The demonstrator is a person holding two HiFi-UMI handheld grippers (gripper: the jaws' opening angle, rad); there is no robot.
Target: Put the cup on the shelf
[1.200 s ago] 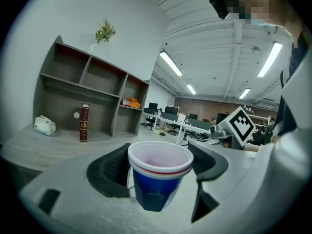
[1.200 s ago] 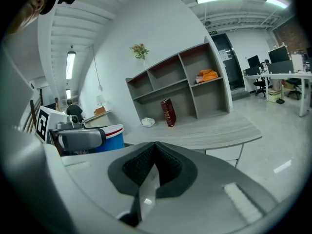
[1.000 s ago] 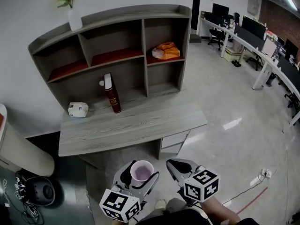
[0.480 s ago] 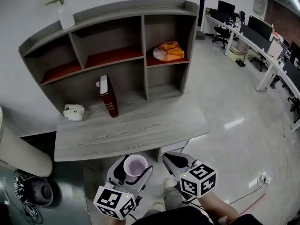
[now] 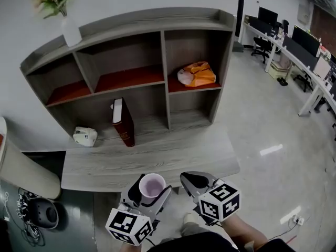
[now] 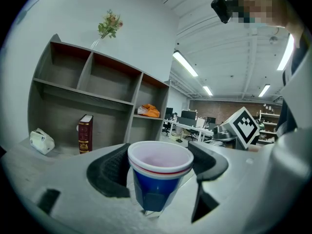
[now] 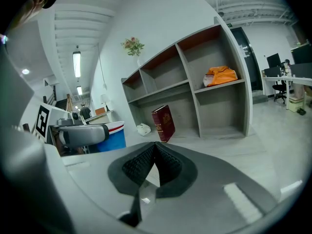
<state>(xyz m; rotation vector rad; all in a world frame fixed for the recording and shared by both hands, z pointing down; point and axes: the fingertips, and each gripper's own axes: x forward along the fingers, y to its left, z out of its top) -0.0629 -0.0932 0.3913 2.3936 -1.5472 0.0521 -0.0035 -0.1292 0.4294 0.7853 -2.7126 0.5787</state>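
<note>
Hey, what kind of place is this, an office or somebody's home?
Most likely an open-plan office: rows of white desks carrying monitors, office chairs beside them, and long strip lights on the ceiling.

Upright blue cup in left tongs

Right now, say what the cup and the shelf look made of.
The cup looks like thin plastic or coated paper: smooth blue wall, red and white bands, pale inside. The shelf looks like laminated board: matte grey wood grain, reddish shelf tops.
</note>
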